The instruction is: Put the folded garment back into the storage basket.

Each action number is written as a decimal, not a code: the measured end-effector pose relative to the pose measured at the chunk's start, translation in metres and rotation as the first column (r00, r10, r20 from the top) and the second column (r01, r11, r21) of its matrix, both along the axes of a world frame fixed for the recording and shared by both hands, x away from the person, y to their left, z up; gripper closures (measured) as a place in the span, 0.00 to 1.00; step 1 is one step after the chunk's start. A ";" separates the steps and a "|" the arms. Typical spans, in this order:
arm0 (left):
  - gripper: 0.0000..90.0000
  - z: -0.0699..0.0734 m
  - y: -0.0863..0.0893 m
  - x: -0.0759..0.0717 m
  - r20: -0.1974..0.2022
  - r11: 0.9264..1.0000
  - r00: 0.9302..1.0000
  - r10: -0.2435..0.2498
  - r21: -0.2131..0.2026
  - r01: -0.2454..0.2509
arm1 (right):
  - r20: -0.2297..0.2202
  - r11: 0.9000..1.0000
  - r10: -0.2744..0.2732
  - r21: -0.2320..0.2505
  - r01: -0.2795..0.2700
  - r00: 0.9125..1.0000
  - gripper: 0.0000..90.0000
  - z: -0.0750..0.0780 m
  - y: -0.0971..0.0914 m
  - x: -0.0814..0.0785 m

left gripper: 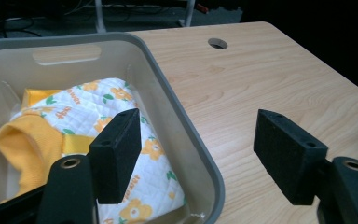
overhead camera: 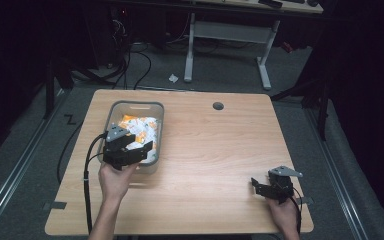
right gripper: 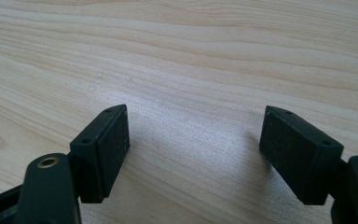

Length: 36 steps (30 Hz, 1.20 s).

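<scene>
Spread and empty, the left tongs point(left gripper: 196, 158) straddle the near rim of the grey bin point(left gripper: 186, 126) holding a flower-print cloth point(left gripper: 121, 121), apparently lining up a grab, while the right tongs point(right gripper: 193, 154) rest spread over bare surface point(right gripper: 177, 56).

Quilted cloth point(left gripper: 121, 116), smooth plastic bin point(left gripper: 177, 107)

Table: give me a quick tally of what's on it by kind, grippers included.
Grey bins: 1, the bin at the left.
Folded cloths in it: 1 that I can tell, a white flower-print cloth with yellow trim.
Grippers: 2, the left gripper at the bin, the right gripper low over bare wood, both with jaws open.
Total: 4
</scene>
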<state>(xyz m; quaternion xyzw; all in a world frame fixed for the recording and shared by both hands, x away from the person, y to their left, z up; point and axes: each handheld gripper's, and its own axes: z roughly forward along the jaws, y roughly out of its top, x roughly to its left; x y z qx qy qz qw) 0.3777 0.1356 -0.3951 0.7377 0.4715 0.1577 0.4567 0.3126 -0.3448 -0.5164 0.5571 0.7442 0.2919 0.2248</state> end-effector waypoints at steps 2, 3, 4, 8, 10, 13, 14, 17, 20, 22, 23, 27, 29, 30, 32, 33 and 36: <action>0.35 0.000 -0.001 -0.001 0.002 1.000 1.000 -0.006 0.000 0.006 | 0.000 1.000 0.000 0.000 0.000 1.000 0.27 0.000 0.000 0.000; 0.35 0.000 -0.003 -0.002 0.004 1.000 1.000 -0.015 0.001 0.015 | 0.000 1.000 0.000 0.000 0.000 1.000 0.27 0.000 0.000 0.000; 0.35 0.000 -0.005 -0.003 0.006 1.000 1.000 -0.019 0.001 0.019 | 0.000 1.000 0.000 0.000 0.000 1.000 0.27 0.000 0.000 0.000; 0.35 0.000 -0.009 -0.005 0.008 0.999 0.999 -0.032 -0.003 0.032 | 0.000 1.000 0.000 0.000 0.000 1.000 0.27 0.000 0.000 0.000; 0.34 -0.001 -0.010 -0.006 0.007 0.999 0.999 -0.036 -0.005 0.036 | 0.000 1.000 0.000 -0.001 0.000 1.000 0.27 0.000 0.000 0.000; 0.34 -0.001 -0.014 -0.009 0.010 0.999 0.999 -0.054 -0.006 0.054 | 0.000 1.000 -0.001 0.000 0.001 1.000 0.27 0.000 0.000 0.000; 0.34 -0.001 -0.015 -0.010 0.011 0.998 0.998 -0.057 -0.008 0.057 | 0.000 1.000 0.000 0.000 0.000 1.000 0.27 0.000 0.000 0.000; 0.34 -0.002 -0.017 -0.012 0.010 0.998 0.998 -0.066 -0.015 0.066 | 0.000 1.000 0.000 0.000 0.000 1.000 0.27 0.000 0.000 0.000; 0.34 -0.003 -0.020 -0.014 0.003 0.997 0.997 -0.075 -0.021 0.075 | 0.000 1.000 0.000 0.000 0.000 1.000 0.27 0.000 0.000 0.000; 0.34 -0.004 -0.021 -0.014 0.002 0.997 0.997 -0.079 -0.021 0.079 | 0.000 1.000 0.000 0.000 0.000 1.000 0.27 0.000 0.000 0.000; 0.34 -0.004 -0.023 -0.015 0.001 0.996 0.997 -0.083 -0.020 0.083 | 0.000 1.000 0.000 0.000 0.000 1.000 0.27 0.000 0.000 0.000; 0.34 -0.004 -0.026 -0.018 0.005 0.995 0.996 -0.093 -0.028 0.093 | 0.000 1.000 0.000 0.000 0.000 1.000 0.27 0.000 0.000 0.000; 0.34 -0.004 -0.027 -0.020 0.005 0.995 0.995 -0.097 -0.029 0.097 | 0.000 1.000 0.000 0.000 0.000 1.000 0.27 0.000 0.000 0.000; 0.34 -0.004 -0.027 -0.020 0.005 0.995 0.995 -0.097 -0.029 0.097 | 0.000 1.000 0.000 0.000 0.000 1.000 0.27 0.000 0.000 0.000; 0.34 -0.004 -0.030 -0.021 0.002 0.994 0.994 -0.107 -0.029 0.107 | 0.000 1.000 0.000 0.000 0.000 1.000 0.27 0.000 0.000 0.000; 0.34 -0.004 -0.030 -0.021 0.002 0.994 0.994 -0.107 -0.029 0.107 | 0.000 1.000 0.000 0.000 0.000 1.000 0.27 0.000 0.000 0.000; 0.34 -0.005 -0.033 -0.022 0.003 0.993 0.993 -0.116 -0.031 0.116 | 0.000 1.000 -0.001 0.000 0.001 1.000 0.27 0.000 0.000 0.000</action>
